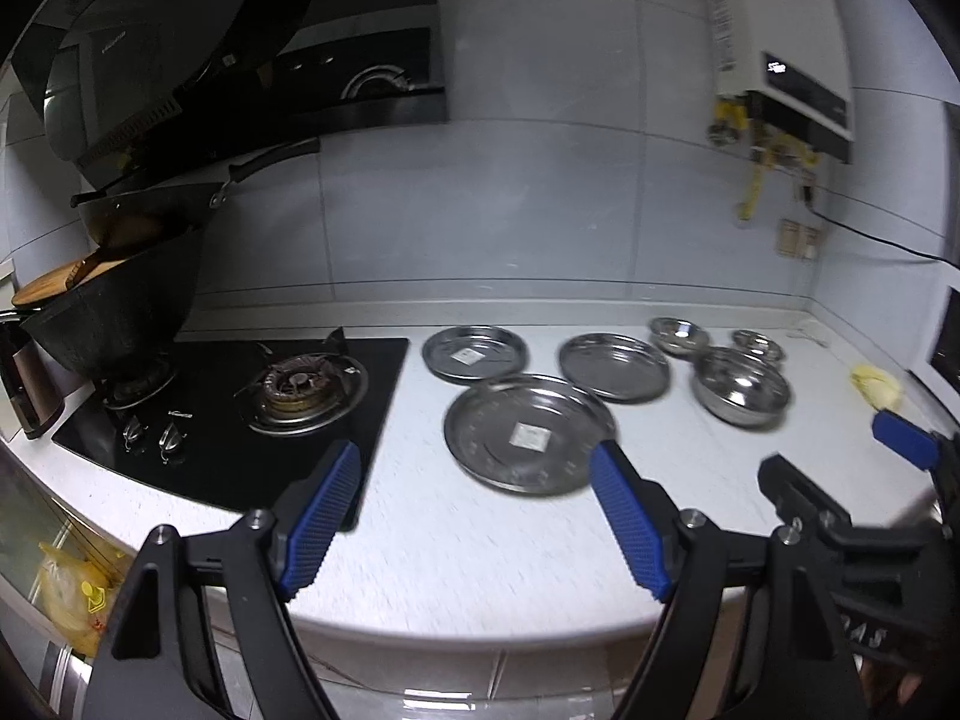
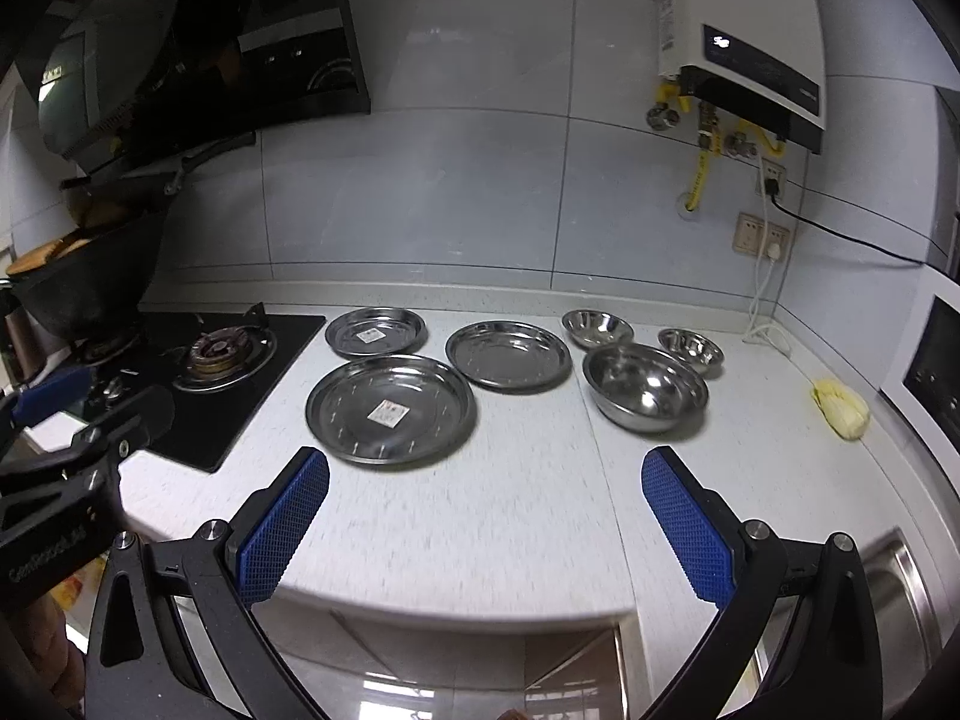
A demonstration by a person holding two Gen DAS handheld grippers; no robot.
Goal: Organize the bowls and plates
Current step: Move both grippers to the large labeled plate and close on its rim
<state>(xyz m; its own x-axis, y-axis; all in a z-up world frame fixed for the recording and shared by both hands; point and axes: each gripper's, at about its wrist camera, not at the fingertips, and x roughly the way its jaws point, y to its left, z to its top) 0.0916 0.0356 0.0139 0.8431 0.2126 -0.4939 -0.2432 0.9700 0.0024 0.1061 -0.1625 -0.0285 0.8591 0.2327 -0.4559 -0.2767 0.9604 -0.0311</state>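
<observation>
1. The stove (image 2: 204, 372) sits at the far left of the white counter (image 2: 480, 528), with a dark wok (image 1: 114, 324) on its left burner; none of this belongs to the job.
2. The left gripper (image 1: 474, 516) hangs over the near edge of the counter, its fingers spread wide with nothing between them.
3. Just right of the stove lie three steel plates: a small plate (image 2: 375, 333) at the far side, a large plate (image 2: 391, 409) nearer, and a middle plate (image 2: 509, 354) to their right. All three lie flat and apart from each other.
4. Right of the plates stand three steel bowls: a big bowl (image 2: 645, 387) nearest, with a left small bowl (image 2: 597, 327) and a right small bowl (image 2: 690, 349) behind it.
5. The right gripper (image 2: 486, 516) is also spread and empty, near the front edge of the counter.
6. Judged by their look, plates and bowls are light, stiff and slick, and will clatter rather than break. The raised rim is the likely place to pinch; a flat plate may slide before it lifts.
7. A yellow cloth (image 2: 840, 408) lies at the far right.
</observation>
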